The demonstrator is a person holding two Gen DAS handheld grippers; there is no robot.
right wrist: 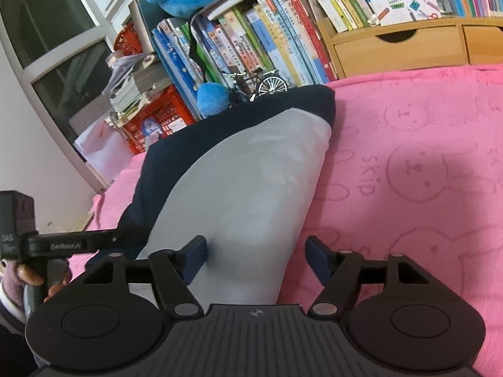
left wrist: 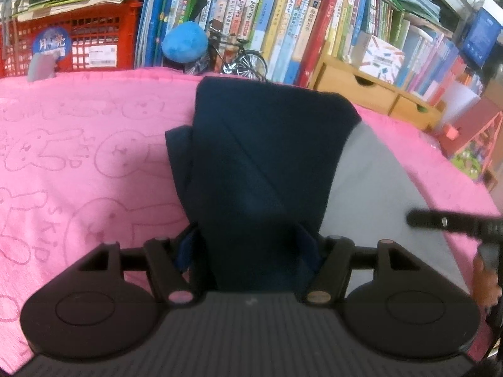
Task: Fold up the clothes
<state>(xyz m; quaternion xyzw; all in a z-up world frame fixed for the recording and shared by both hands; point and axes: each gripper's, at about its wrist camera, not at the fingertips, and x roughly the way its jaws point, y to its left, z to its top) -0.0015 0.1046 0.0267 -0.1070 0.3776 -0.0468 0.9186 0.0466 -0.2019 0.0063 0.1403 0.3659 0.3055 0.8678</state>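
A navy and grey garment (left wrist: 267, 157) lies folded lengthwise on a pink blanket (left wrist: 78, 157). In the left wrist view a thick navy fold runs up from between the fingers of my left gripper (left wrist: 246, 248). Both blue pads press its sides, so the gripper is shut on it. In the right wrist view the grey part of the garment (right wrist: 245, 182) reaches in between the fingers of my right gripper (right wrist: 257, 249). Its left pad (right wrist: 196, 251) is at the cloth, while the right pad (right wrist: 317, 254) stands apart over the blanket, so this gripper is open.
Behind the blanket stand rows of books (left wrist: 283, 31), a red crate (left wrist: 78, 44), a blue plush toy (left wrist: 185, 42), a model bicycle (left wrist: 242, 59) and wooden drawers (left wrist: 361, 91). A window (right wrist: 47, 31) is at far left. A hand (right wrist: 31, 279) holds the left gripper's handle.
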